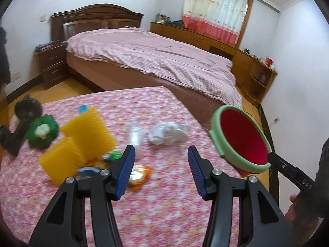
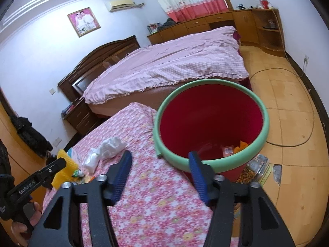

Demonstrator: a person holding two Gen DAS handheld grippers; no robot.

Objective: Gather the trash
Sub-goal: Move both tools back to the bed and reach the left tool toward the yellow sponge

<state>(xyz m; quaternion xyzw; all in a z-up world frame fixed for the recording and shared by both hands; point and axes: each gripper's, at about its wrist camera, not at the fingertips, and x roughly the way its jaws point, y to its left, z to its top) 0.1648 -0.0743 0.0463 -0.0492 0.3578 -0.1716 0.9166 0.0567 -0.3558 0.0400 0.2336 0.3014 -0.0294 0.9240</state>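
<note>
This is a bedroom in a home. A double bed [image 1: 152, 55] with a dark wooden headboard [image 1: 96, 18] and pink striped cover fills the room at twelve o'clock, with a nightstand [image 1: 52, 65] at ten o'clock. A framed portrait [image 2: 83, 21] and an air conditioner [image 2: 121, 4] hang on the wall, and curtains [image 1: 216, 10] and low wooden cabinets [image 1: 226, 49] stand at one o'clock.

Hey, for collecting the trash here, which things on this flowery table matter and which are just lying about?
For the job:
- red bin with green rim, beside the table
- crumpled white tissue
- clear plastic wrapper
- orange snack packet

Probably just lying about:
- yellow sponges
- green toy
- bed
</note>
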